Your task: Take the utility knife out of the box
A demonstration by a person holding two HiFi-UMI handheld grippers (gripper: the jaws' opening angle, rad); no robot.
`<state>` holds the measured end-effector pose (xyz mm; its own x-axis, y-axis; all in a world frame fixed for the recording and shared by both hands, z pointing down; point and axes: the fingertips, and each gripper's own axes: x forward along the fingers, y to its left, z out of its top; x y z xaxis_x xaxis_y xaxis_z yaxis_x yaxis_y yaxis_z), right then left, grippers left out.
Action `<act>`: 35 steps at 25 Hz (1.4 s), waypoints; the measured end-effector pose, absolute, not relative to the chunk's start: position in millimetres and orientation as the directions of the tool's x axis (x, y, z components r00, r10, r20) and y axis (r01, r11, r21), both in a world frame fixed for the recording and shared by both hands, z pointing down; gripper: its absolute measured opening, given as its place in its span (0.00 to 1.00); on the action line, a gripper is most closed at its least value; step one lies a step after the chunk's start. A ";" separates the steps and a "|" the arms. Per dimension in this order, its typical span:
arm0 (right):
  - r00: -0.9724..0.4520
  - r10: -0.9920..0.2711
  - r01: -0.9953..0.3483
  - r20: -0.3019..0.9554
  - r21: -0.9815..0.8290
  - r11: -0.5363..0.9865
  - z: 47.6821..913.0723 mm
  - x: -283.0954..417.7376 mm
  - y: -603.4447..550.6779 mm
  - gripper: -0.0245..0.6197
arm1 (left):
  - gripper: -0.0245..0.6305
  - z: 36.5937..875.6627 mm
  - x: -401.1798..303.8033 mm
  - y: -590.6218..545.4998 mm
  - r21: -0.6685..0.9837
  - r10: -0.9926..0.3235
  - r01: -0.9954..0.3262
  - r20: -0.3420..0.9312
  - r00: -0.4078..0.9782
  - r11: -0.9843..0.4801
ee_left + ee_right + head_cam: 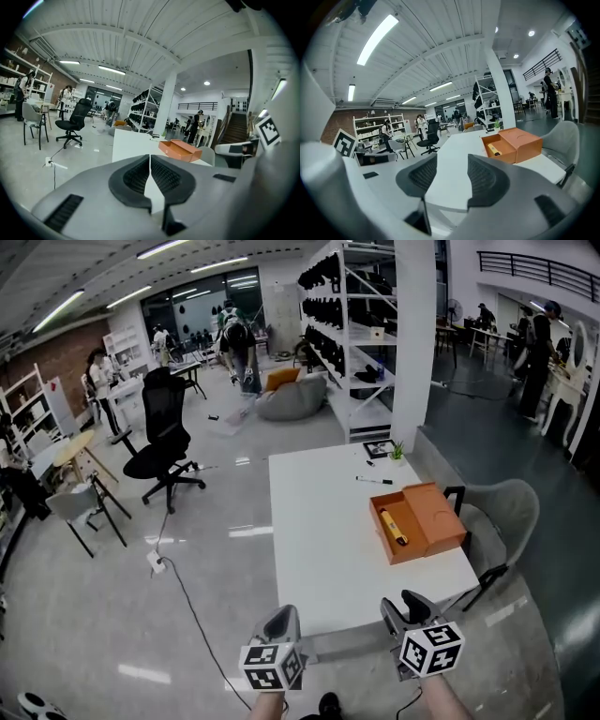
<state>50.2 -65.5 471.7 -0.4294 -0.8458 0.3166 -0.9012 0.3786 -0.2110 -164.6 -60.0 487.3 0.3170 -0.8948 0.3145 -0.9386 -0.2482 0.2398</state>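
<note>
An orange box point(422, 521) lies open on the white table point(319, 540), right of the table's middle. A yellow utility knife point(394, 526) rests in its open left half. Both grippers hover off the table's near edge, well short of the box. My left gripper point(284, 617) has its jaws together with nothing in them. My right gripper point(401, 607) is open and empty. The right gripper view shows the box point(513, 144) and the knife point(494, 149) ahead to the right, beyond the right gripper point(452, 176). In the left gripper view, the box point(180, 150) lies past the left gripper point(150, 164).
A black pen point(373, 481), a small plant point(397, 452) and a dark flat item point(378, 448) sit at the table's far end. A grey chair point(506, 512) stands right of the table, a black office chair point(159, 442) to the left. A white pillar and shelves stand behind.
</note>
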 end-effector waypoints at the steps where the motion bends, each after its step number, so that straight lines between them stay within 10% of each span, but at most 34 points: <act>1: -0.427 -0.847 -0.903 0.317 -0.210 0.376 471.7 47.8 -69.6 0.33 | 0.06 487.7 -167.6 -64.4 0.240 -0.894 -0.938 0.314 0.319 -0.250; 35: -0.321 -0.873 -0.947 0.368 -0.104 0.304 473.0 100.0 -233.8 0.33 | 0.06 505.4 -146.3 -209.8 0.245 -0.861 -0.924 0.354 0.366 -0.292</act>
